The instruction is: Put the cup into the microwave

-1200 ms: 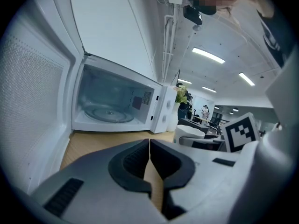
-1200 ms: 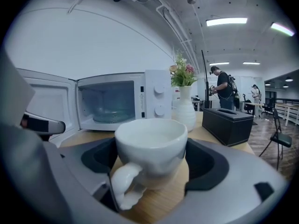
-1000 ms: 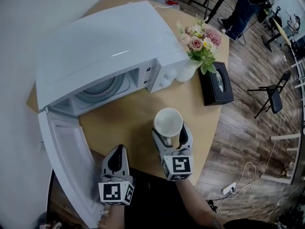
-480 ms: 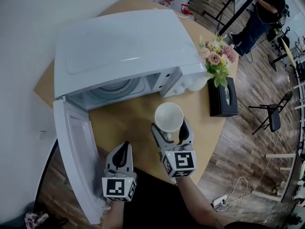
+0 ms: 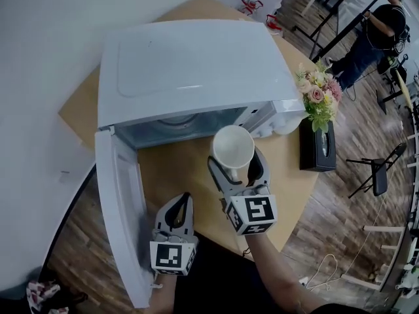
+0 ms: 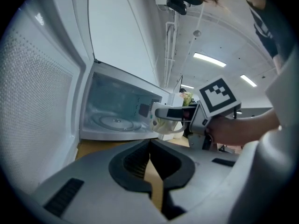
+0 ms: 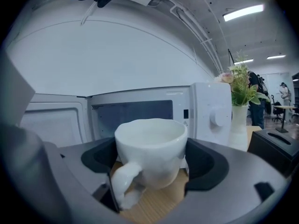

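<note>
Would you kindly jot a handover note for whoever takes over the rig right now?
Right tool: shut on the white cup, held upright just outside the microwave opening.
Left tool: shut, empty, low beside the open door.
Done: door open, cup gripped.
Left: carry the cup into the cavity, set it on the turntable, release.

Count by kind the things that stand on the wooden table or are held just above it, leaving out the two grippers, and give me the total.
Microwave: 1
Cup: 1
Vase of flowers: 1
Black tissue box: 1
Total: 4
</note>
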The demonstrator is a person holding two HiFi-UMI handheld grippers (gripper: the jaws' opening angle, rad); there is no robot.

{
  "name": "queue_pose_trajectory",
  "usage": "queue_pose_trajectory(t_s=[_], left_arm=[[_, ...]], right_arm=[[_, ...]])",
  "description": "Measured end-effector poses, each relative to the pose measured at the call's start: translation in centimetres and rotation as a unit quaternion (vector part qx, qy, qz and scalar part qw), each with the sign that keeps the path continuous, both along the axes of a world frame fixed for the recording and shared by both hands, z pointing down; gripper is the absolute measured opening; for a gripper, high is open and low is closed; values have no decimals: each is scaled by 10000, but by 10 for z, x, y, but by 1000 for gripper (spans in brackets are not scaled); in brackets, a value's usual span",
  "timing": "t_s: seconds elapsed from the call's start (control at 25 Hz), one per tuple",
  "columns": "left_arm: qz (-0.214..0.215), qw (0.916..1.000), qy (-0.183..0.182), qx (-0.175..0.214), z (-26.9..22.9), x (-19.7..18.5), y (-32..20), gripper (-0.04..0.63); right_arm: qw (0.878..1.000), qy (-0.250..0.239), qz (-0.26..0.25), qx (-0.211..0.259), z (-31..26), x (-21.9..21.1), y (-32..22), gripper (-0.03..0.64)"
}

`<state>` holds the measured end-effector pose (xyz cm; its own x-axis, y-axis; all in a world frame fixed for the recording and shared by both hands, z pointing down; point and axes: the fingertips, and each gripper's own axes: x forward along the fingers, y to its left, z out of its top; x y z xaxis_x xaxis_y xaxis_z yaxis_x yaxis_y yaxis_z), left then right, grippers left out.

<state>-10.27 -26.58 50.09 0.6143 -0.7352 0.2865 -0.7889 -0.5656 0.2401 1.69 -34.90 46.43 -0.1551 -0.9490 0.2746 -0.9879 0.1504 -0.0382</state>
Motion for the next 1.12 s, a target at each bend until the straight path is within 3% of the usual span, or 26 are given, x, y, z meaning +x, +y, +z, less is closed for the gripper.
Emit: queue_pose_trajectory(t_s=[0.68,1.12], left_arm=[[16,9999,-1,-134,6,-11,-6,6],[-225,9989,-104,-399,23,-31,-8,6]], right_arm=[[9989,-49,-457,122,8,-48,-75,416],[9974,4,-689,229,26,-72,-116,416]])
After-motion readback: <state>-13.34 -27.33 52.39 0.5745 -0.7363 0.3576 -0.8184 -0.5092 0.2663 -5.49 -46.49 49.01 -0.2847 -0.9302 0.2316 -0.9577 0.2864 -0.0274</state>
